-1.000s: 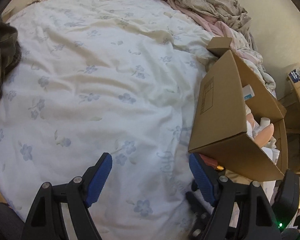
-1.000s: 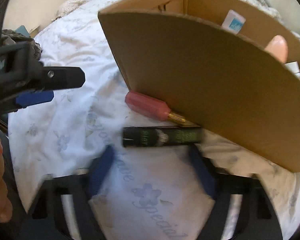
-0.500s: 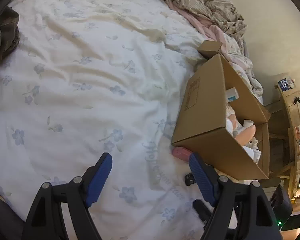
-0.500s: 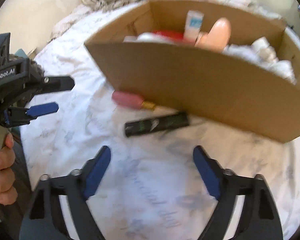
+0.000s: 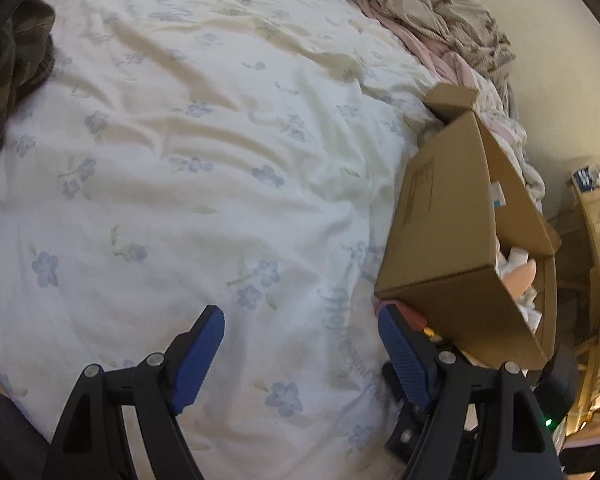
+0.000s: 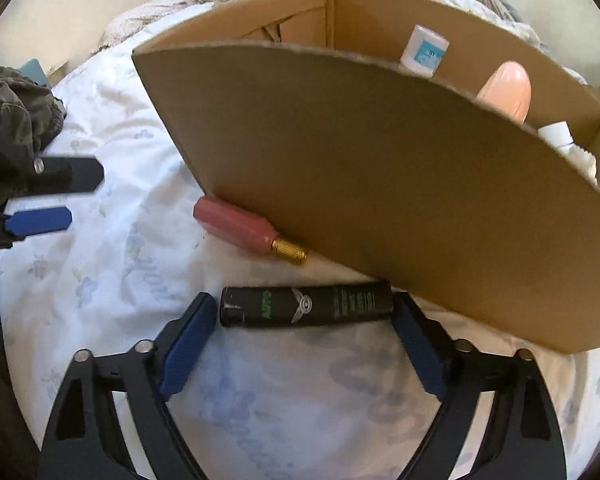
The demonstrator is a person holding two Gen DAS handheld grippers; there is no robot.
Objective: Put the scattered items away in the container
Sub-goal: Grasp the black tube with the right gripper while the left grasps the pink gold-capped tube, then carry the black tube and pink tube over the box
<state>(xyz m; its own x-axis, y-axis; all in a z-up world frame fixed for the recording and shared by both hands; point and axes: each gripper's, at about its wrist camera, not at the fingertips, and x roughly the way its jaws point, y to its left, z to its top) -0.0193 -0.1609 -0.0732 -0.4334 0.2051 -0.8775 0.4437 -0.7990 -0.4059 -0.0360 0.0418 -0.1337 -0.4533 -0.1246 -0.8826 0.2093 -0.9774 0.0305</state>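
A cardboard box (image 6: 380, 184) sits on the floral bedsheet and holds several toiletries. It also shows in the left wrist view (image 5: 448, 232). A black tube (image 6: 306, 306) lies on the sheet between the open fingers of my right gripper (image 6: 302, 320), untouched as far as I can tell. A pink bottle with a gold cap (image 6: 240, 226) lies against the box's near wall; it shows partly in the left wrist view (image 5: 410, 314). My left gripper (image 5: 302, 330) is open and empty above the sheet, left of the box, and shows at the left of the right wrist view (image 6: 52, 200).
A dark camouflage garment (image 5: 8, 76) lies at the bed's left edge. Crumpled beige and pink bedding (image 5: 432, 12) is heaped behind the box. A wooden shelf unit (image 5: 596, 248) stands beyond the bed on the right.
My right gripper has moved down and forward so the black tube now lies between its fingers. The left gripper has shifted closer to the box.
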